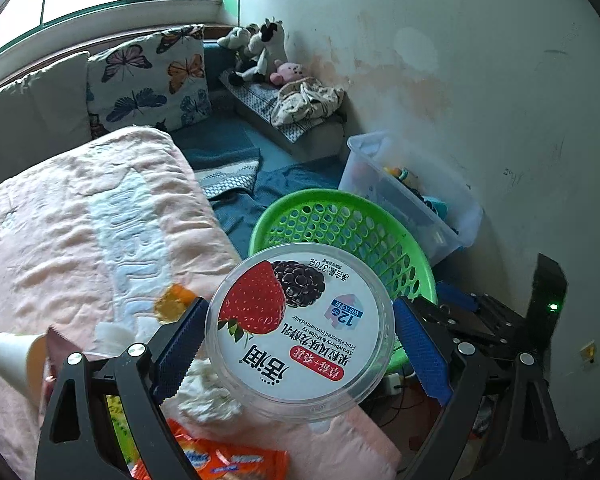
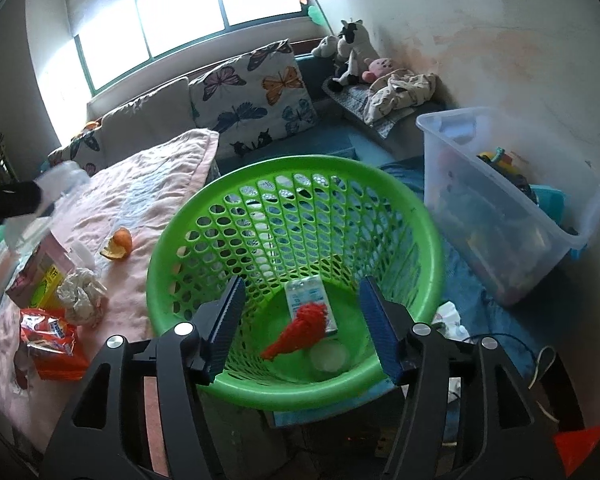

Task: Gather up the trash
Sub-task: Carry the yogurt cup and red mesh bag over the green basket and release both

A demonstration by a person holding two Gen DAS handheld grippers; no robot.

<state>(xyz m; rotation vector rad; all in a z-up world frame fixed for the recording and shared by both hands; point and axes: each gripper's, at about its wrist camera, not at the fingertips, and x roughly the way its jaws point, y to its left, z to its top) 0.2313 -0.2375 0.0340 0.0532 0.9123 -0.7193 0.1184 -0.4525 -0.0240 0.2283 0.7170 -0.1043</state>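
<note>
Left wrist view is filled by a round yogurt tub [image 1: 300, 332], seen lid-on: a clear plastic rim around a white label printed with a red strawberry, a dark mulberry, Chinese characters and the words "Fruit Flavored Fermented Milk". It is clamped between the blue ribbed pads [image 1: 179, 350] of the left gripper [image 1: 300, 344], tilted, and held above the edge of the pink quilt [image 1: 60, 216], in front of the green basket [image 1: 340, 220]. Around it on the quilt a paper cup [image 1: 14, 360], an orange peel [image 1: 172, 302], a crumpled tissue [image 1: 208, 394] and an orange snack wrapper [image 1: 236, 460] are seen. From the right wrist view, the right gripper [image 2: 300, 324] is shown spread wide with nothing between its pads, hovering over the basket's near rim. Inside the perforated basket lie a small carton [image 2: 310, 296], a red mesh net [image 2: 300, 332] partly over it, and a pale round lid [image 2: 328, 356] on the floor of the basket — all loose. A clear storage bin [image 2: 500, 208] stands just beside the basket on the right.
</note>
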